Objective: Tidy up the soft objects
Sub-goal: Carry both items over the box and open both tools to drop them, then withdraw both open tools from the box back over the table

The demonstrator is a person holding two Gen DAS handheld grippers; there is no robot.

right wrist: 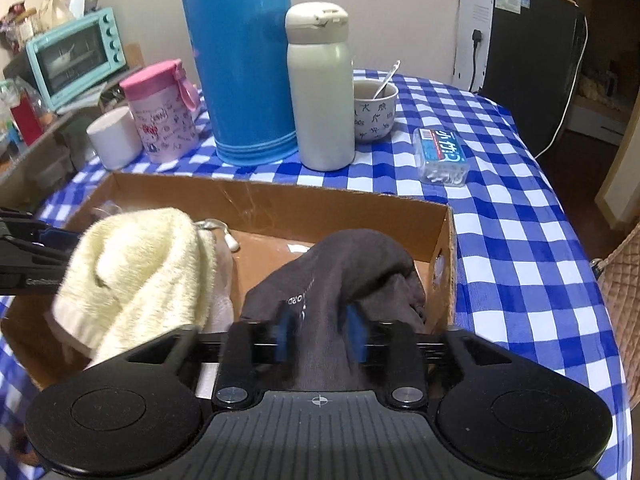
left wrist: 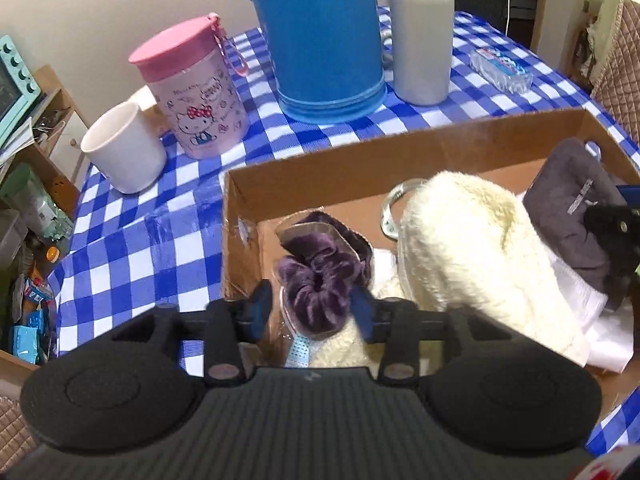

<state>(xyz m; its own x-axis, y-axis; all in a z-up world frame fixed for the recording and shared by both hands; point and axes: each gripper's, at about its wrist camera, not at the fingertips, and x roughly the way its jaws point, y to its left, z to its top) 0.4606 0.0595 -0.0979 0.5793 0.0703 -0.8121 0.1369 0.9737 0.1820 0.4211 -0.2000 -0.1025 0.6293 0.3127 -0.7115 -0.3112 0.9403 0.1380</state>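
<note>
Now: purple scrunchie (left wrist: 316,292) between spread left gripper (left wrist: 314,310); grey sock (right wrist: 340,280) between spread right gripper (right wrist: 322,334).

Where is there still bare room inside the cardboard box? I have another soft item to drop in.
A bare brown patch of the cardboard box floor lies along the far wall, between the cream towel and the grey garment. The near-left end is crowded: the purple scrunchie sits beside the towel. Outside, checked tablecloth is free right of the box.
</note>
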